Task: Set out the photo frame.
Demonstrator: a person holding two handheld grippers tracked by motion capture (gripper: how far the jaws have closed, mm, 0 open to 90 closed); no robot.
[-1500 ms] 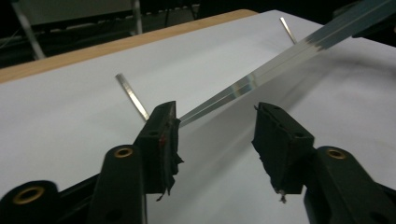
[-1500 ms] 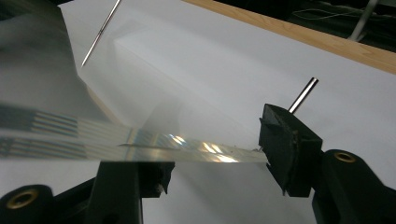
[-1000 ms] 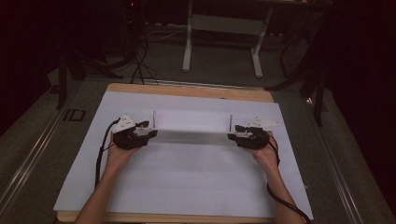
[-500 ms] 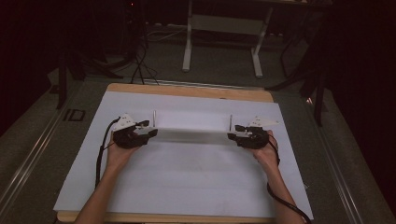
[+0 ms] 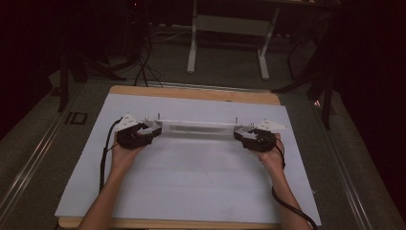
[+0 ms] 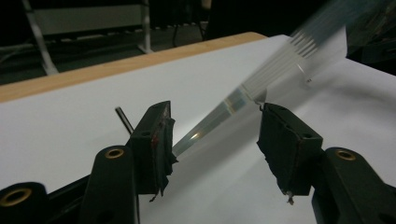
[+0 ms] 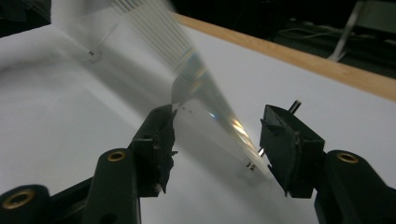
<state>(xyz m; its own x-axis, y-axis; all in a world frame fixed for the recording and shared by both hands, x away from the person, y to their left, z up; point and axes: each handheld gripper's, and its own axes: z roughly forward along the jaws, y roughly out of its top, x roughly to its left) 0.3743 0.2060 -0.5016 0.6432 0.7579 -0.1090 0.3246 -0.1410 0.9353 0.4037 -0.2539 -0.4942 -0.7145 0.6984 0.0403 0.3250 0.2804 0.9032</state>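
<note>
A long clear plastic plate (image 5: 196,127) stretches left to right across the white sheet (image 5: 191,182), with a thin metal pin (image 5: 158,116) near each end. My left gripper (image 5: 149,130) holds its left end: in the left gripper view the clear plate (image 6: 243,98) spans from one pad to the other, tilted, and my left gripper (image 6: 212,140) stands wide around it. My right gripper (image 5: 239,134) holds the other end. In the right gripper view the plate (image 7: 205,93) reaches both pads of my right gripper (image 7: 217,140), and a shadow lies on the sheet beneath it.
The white sheet covers a wooden table whose far edge (image 5: 191,92) shows bare wood. A metal stand (image 5: 230,28) and cables (image 5: 143,57) sit on the dark floor beyond. A cable (image 5: 102,163) trails from the left gripper along the forearm.
</note>
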